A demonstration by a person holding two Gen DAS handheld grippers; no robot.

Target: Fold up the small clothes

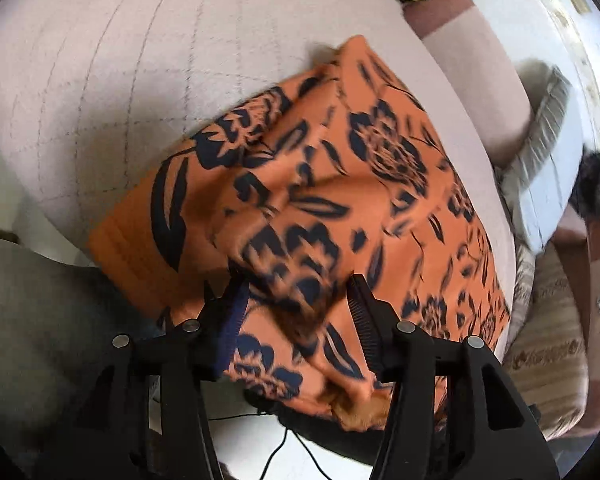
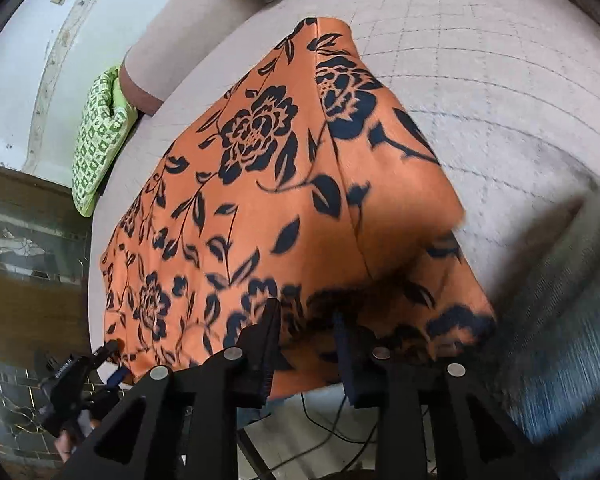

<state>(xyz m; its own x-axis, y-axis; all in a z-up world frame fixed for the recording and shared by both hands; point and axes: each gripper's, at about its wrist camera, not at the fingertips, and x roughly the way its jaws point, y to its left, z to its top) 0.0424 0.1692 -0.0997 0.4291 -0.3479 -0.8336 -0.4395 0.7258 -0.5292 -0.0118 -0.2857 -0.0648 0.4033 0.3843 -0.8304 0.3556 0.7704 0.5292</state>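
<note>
An orange garment with a dark floral print [image 1: 332, 184] lies on a pale quilted table [image 1: 100, 80]; it also shows in the right wrist view [image 2: 268, 184]. My left gripper [image 1: 296, 292] has its fingers apart with a raised fold of the cloth bunched between them at the near edge. My right gripper [image 2: 306, 320] also has its fingers apart around the near edge of the cloth, which lifts up between them. The left gripper also shows small at the lower left of the right wrist view [image 2: 100, 356], at the garment's corner.
A green patterned cushion [image 2: 96, 136] lies beside the table [image 2: 500, 80], near a beige sofa arm [image 2: 188, 28]. More cushions [image 1: 540, 136] and a striped seat [image 1: 548, 352] are on the right. Cables [image 2: 324, 432] run on the floor below the table edge.
</note>
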